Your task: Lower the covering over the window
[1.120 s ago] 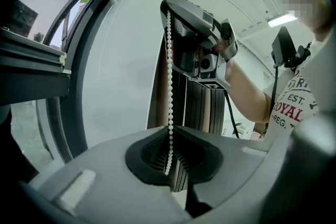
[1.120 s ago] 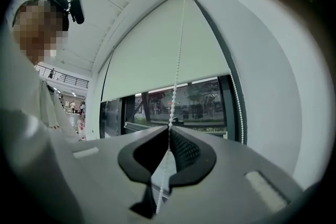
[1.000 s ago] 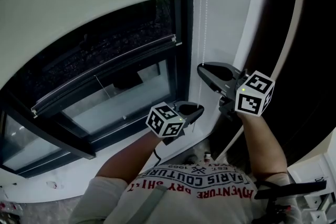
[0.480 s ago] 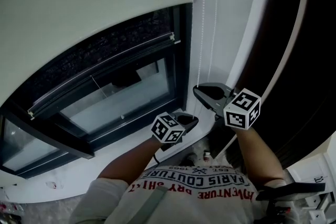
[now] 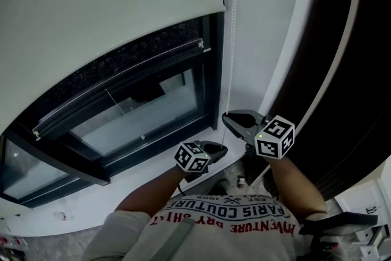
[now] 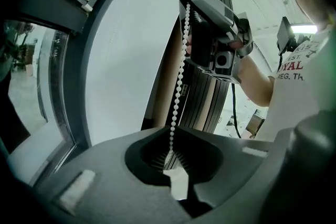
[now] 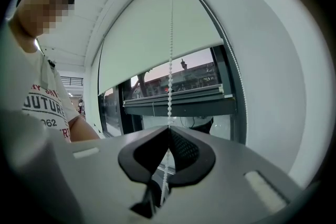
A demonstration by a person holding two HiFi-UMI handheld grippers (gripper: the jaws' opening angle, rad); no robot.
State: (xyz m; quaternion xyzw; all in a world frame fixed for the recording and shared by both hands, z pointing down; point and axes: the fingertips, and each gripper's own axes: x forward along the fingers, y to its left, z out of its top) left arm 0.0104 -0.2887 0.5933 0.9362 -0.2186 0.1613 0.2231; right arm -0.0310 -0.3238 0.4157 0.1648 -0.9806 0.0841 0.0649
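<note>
A white roller blind [image 5: 110, 3] covers the upper part of the dark-framed window [image 5: 140, 113]. Its white bead chain [image 5: 230, 40] hangs down the frame's right side. My right gripper [image 5: 226, 116] is shut on the chain; in the right gripper view the beads [image 7: 170, 76] run down into the closed tips [image 7: 169, 128]. Below it, my left gripper [image 5: 221, 147] also pinches the chain [image 6: 178, 92] at its tips [image 6: 171, 134], and its jaws are opening slightly. The right gripper [image 6: 202, 2] shows above in the left gripper view, with the chain taut between the two.
A white wall strip [image 5: 263, 40] runs beside the chain, with a dark brown panel [image 5: 342, 70] to its right. The white sill [image 5: 153, 174] lies under the window. The person's forearms and printed shirt [image 5: 226, 217] fill the bottom of the head view.
The right gripper has come down and a little left with the chain. The left gripper has dropped slightly. The blind's lower edge sits a little lower over the glass.
</note>
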